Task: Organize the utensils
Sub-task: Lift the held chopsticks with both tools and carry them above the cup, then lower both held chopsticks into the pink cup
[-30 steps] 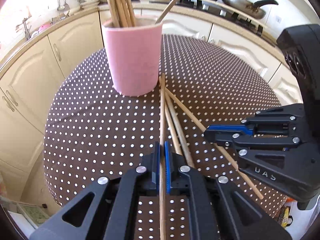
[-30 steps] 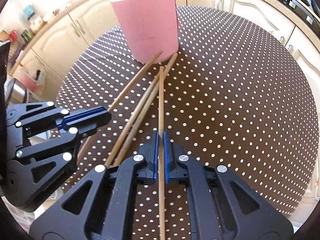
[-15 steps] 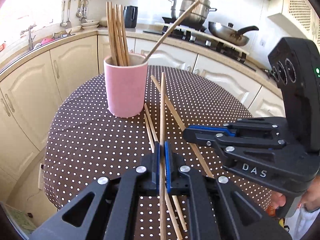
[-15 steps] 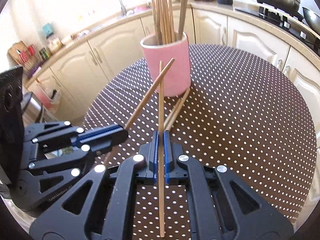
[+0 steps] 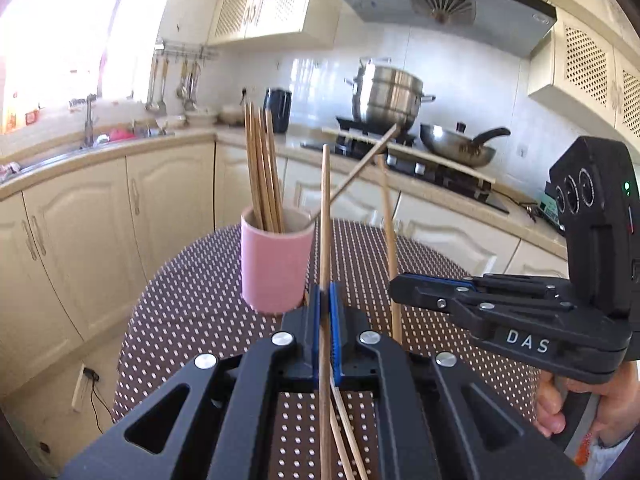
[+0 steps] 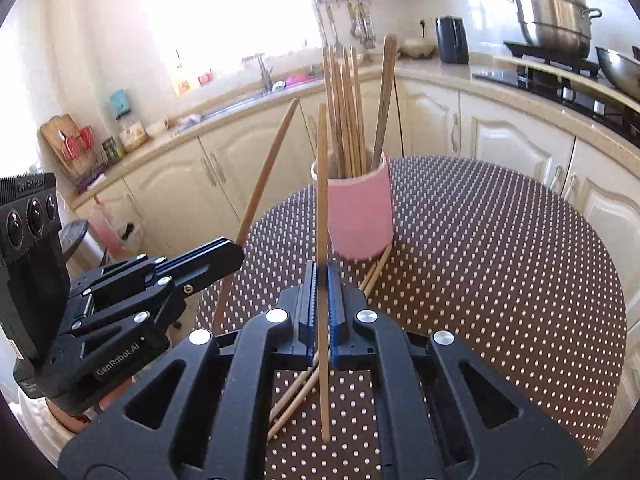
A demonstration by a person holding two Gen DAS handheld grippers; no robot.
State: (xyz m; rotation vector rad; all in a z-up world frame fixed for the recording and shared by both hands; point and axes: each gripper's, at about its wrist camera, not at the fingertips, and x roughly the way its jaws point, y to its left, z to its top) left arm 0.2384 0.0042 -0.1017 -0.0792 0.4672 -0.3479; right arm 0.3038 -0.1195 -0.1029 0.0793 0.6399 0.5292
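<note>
One wooden chopstick pinched in each tong, raised for dropping.
Left gripper and right gripper clamped shut on thin wooden chopsticks, tips up; pink cylindrical holder just ahead.

loose chopsticks partly hidden under the right gripper, pink cup base blurred

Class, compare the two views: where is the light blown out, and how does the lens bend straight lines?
Left wrist view: window overexposed at upper left; cabinets curve toward the edges. Right wrist view: window glares at top centre; the counter bows and the corners go black.
</note>
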